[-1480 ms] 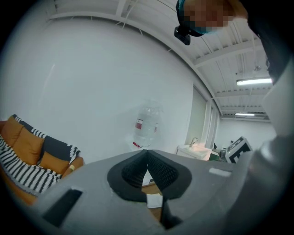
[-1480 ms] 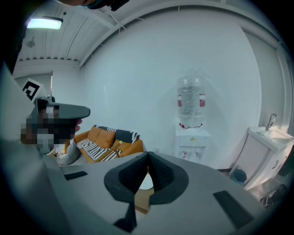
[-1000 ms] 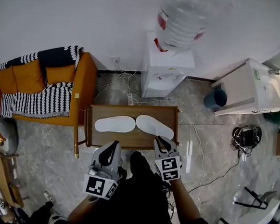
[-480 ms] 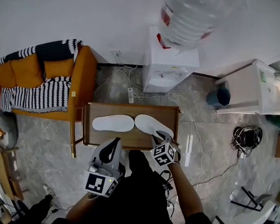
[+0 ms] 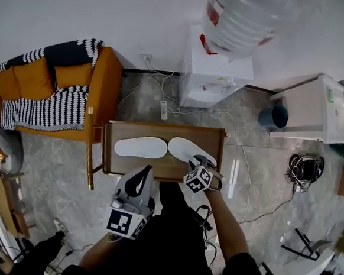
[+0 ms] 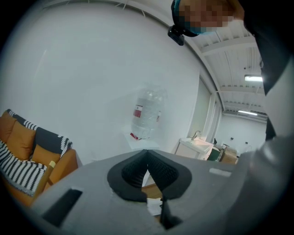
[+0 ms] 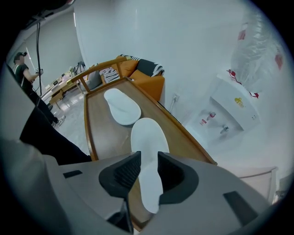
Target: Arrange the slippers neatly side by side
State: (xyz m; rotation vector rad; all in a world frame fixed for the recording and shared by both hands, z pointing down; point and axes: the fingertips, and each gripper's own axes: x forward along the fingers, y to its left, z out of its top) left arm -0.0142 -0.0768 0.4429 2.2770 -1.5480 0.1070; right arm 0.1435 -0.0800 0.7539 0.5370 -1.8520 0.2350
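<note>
Head view: two white slippers, the left slipper [image 5: 140, 147] and the right slipper [image 5: 189, 150], lie end to end on the bench [image 5: 157, 169]. The right tool [image 5: 198, 161] hangs over the right slipper's near end. The left tool [image 5: 140, 176] stops short of the bench.

Left gripper view: jaws together, empty.

Right gripper view: jaws apart, just opening, with the slipper showing in the gap, unpinched.

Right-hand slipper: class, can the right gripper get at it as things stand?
Probably yes: the right gripper hangs over the right slipper, its fingers just opening with the slipper between them, and nothing blocks the way.
</note>
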